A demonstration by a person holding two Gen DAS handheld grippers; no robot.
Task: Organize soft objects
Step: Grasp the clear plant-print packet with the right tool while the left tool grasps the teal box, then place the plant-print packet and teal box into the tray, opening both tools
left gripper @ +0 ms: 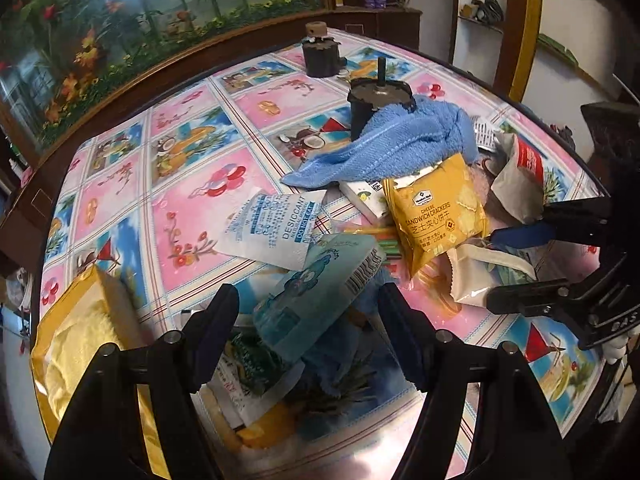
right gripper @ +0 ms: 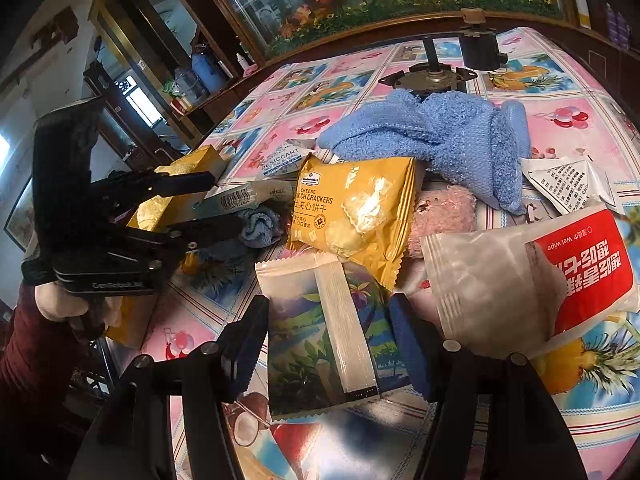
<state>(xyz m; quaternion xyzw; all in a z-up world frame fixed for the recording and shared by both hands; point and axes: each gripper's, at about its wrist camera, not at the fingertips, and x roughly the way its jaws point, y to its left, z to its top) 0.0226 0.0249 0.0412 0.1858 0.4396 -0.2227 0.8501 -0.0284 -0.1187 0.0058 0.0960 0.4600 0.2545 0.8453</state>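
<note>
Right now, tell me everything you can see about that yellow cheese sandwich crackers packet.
The cheese sandwich crackers packet is a glossy yellow plastic pouch with crimped, zigzag-cut ends, printed "CHEESE SANDWICH CRACKERS" above Chinese text and a cracker picture. It looks sealed and puffy, and lies printed side up in the pile. The blue towel overlaps its far edge; its near corner overlaps a clear-backed sachet. Neither gripper touches it.
</note>
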